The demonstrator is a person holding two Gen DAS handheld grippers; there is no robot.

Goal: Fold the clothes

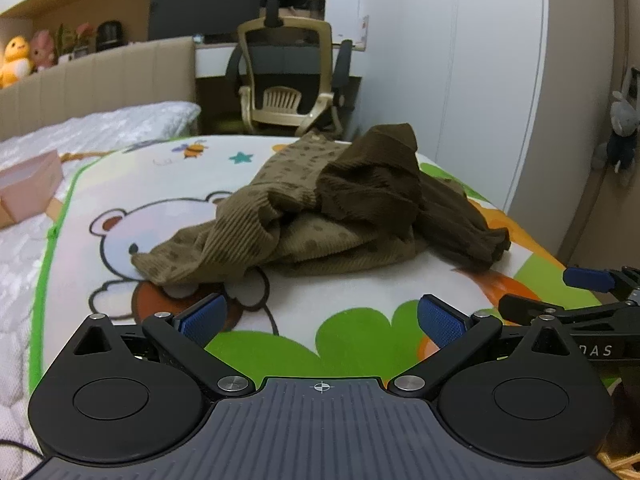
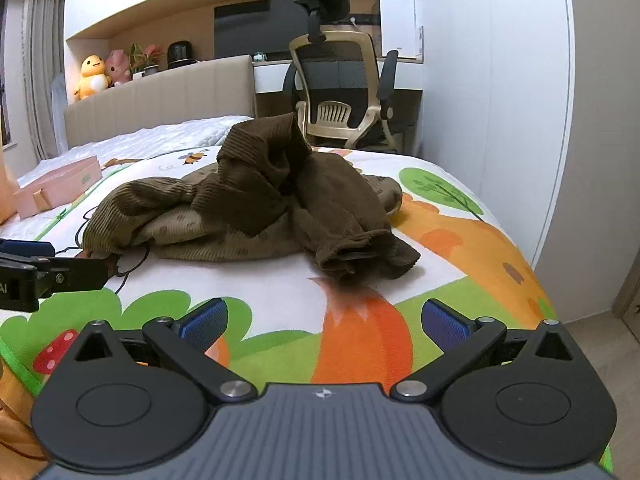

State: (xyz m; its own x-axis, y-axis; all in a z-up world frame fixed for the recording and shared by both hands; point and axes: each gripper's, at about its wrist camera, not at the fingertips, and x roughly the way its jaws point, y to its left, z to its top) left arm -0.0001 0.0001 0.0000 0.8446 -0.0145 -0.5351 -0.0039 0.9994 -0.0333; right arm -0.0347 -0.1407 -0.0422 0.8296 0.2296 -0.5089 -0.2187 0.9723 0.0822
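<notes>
Two grippers: left gripper, jaws spread wide, nothing between them; right gripper, jaws likewise apart and empty.

Ahead of both grippers, one heap of brown clothes. It reads as two garments, a lighter spotted one and a darker ribbed one lying over it; exact count inside the heap unclear.

One cartoon-print blanket under the heap.

One pink box, far left of the right gripper.

One office chair beyond the heap.

Two plush toys on the headboard ledge: one yellow, one pink.
</notes>
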